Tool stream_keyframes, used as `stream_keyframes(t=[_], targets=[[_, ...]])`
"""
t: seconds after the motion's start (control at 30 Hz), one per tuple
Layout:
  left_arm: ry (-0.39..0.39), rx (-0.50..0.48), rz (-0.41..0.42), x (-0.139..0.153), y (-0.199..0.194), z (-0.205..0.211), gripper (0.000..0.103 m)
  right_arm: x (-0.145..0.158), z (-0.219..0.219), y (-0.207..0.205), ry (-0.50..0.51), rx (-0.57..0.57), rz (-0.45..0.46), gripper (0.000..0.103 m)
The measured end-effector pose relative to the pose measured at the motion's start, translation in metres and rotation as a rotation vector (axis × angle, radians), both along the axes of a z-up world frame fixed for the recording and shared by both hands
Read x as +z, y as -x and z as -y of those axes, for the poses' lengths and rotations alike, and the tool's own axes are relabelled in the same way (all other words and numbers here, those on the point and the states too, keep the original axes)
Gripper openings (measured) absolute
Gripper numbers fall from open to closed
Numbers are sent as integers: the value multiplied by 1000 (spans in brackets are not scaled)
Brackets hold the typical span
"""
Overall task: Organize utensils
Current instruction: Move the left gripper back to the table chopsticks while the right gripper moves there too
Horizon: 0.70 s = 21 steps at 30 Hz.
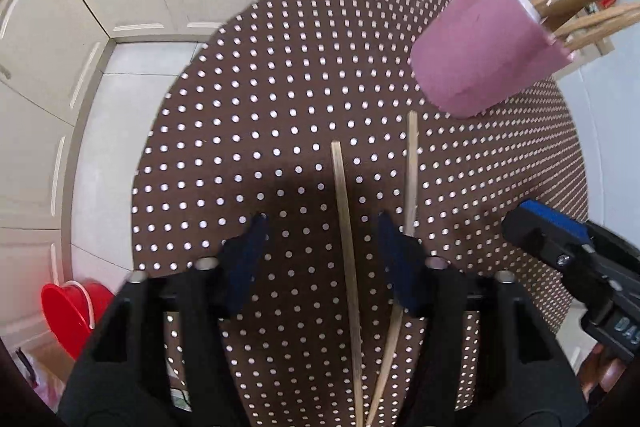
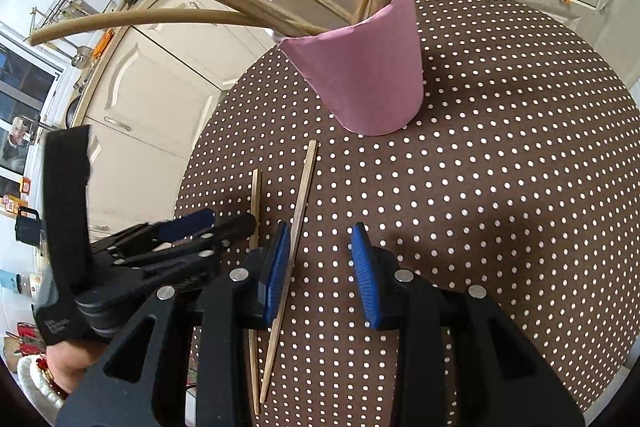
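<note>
Most wooden utensils already stand in the pink cup [image 2: 360, 75] at upper centre, while two chopsticks [image 1: 346, 247] lie on the dotted table [image 1: 240, 107] between the spread left gripper [image 1: 322, 223], probably untouched, and the right gripper [image 2: 320, 239] gapes empty.

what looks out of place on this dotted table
Two loose chopsticks lie flat on the polka-dot tablecloth, crossing near the cameras, while the rest stand in the pink cup. Both open claws hover over the pair.
</note>
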State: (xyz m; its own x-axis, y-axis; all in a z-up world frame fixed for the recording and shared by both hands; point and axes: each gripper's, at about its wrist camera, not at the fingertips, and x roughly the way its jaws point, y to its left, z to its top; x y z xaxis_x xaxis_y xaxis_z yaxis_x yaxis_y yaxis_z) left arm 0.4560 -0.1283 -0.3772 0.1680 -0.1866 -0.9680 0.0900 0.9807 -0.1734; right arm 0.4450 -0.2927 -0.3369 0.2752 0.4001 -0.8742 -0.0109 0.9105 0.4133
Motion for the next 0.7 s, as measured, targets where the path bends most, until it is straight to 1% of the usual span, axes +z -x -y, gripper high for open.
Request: stream_keyframes(t=[0.03,0.17,0.33,0.67,0.7], targets=[[-12,-2,-10,-4,-1,1,36,0,-2,-3,-2,2,-4,30],[-20,-2,10,-4,-4,2,36,-5,-8,-11,-13,10,-20,30],[-49,-32,26,-3,-7,9,36,-13,-21,-18,-13,29,-38,30],[-35,-33,26,-5,-6,-3,22,-27,-35,-29,19,40,-87,30],[-35,-31,26,-5,-5,-4,22,-29,-37,-29,24,44,-94,30]])
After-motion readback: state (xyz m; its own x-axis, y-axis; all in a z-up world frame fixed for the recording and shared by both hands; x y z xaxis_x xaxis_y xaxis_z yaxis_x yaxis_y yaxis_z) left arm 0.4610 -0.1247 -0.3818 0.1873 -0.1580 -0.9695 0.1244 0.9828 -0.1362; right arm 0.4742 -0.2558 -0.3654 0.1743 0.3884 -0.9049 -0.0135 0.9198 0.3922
